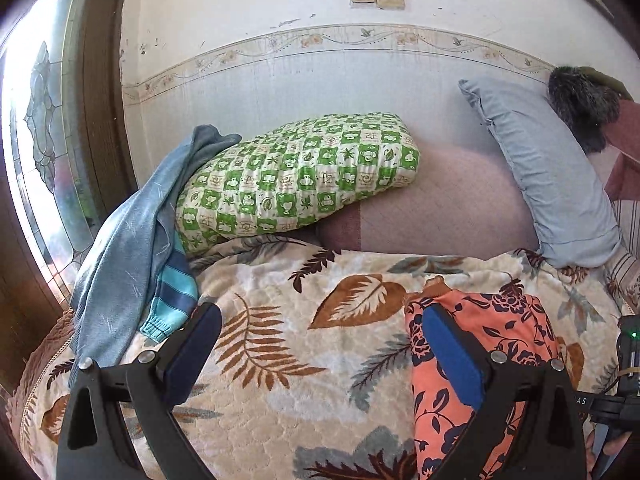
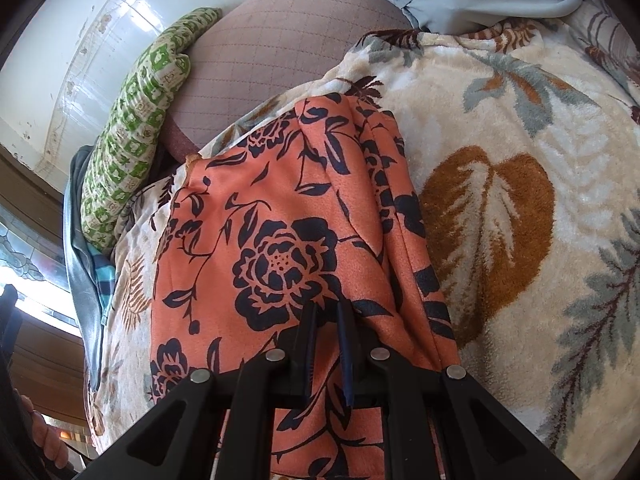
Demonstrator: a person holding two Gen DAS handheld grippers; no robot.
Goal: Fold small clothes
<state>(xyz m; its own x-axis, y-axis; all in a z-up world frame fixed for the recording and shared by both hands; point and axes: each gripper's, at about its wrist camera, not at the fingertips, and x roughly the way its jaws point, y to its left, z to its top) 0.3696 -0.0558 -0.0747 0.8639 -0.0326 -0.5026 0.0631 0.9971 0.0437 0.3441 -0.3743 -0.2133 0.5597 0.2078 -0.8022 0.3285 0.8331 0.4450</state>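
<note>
An orange garment with a dark flower print (image 1: 504,344) lies folded lengthwise on a cream leaf-patterned blanket (image 1: 312,344). My left gripper (image 1: 320,320) is open and empty, its right finger over the garment's left edge. In the right wrist view the garment (image 2: 280,208) fills the middle, and my right gripper (image 2: 326,312) is shut on its near part, pinching the cloth between the pads. The blanket (image 2: 520,140) lies to the right.
A green checked pillow (image 1: 296,180), a blue towel (image 1: 132,236) and a striped blue garment (image 1: 176,292) lie at the left by a window. A light blue pillow (image 1: 548,168) leans at the right. The wall is behind.
</note>
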